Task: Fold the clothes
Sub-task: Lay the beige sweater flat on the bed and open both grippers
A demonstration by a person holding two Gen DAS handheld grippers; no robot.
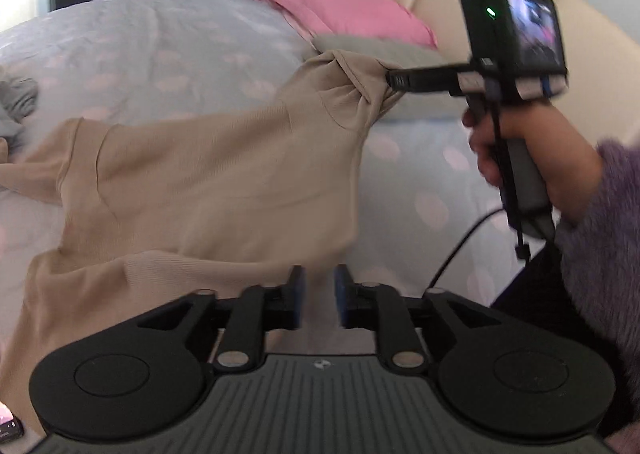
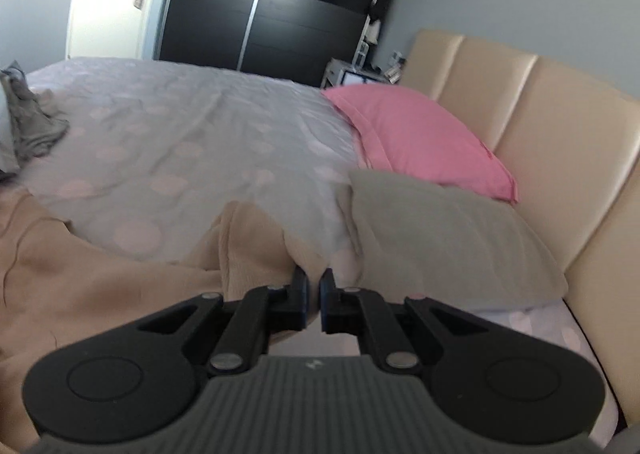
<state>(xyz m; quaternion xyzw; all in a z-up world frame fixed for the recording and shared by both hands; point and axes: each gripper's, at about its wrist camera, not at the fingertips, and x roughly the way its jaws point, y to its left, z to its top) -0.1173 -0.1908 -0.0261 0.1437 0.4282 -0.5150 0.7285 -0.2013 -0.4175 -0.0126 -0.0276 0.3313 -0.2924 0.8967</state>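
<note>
A beige ribbed garment (image 1: 208, 181) is stretched over the bed between my two grippers. My left gripper (image 1: 320, 282) is shut on its near edge, cloth showing between the blue pads. My right gripper (image 2: 315, 286) is shut on a bunched corner of the same garment (image 2: 256, 246) and holds it raised near the pillows. In the left wrist view the right gripper (image 1: 394, 79) pinches that corner at upper right, held by a hand in a purple fuzzy sleeve. A long sleeve of the garment trails to the lower left.
The bed has a grey duvet with pale pink dots (image 1: 160, 37). A pink pillow (image 2: 420, 141) and a grey pillow (image 2: 448, 242) lie against the cream headboard (image 2: 560, 141). A crumpled grey garment (image 2: 36, 121) lies at far left. A dark wardrobe (image 2: 272, 13) stands behind.
</note>
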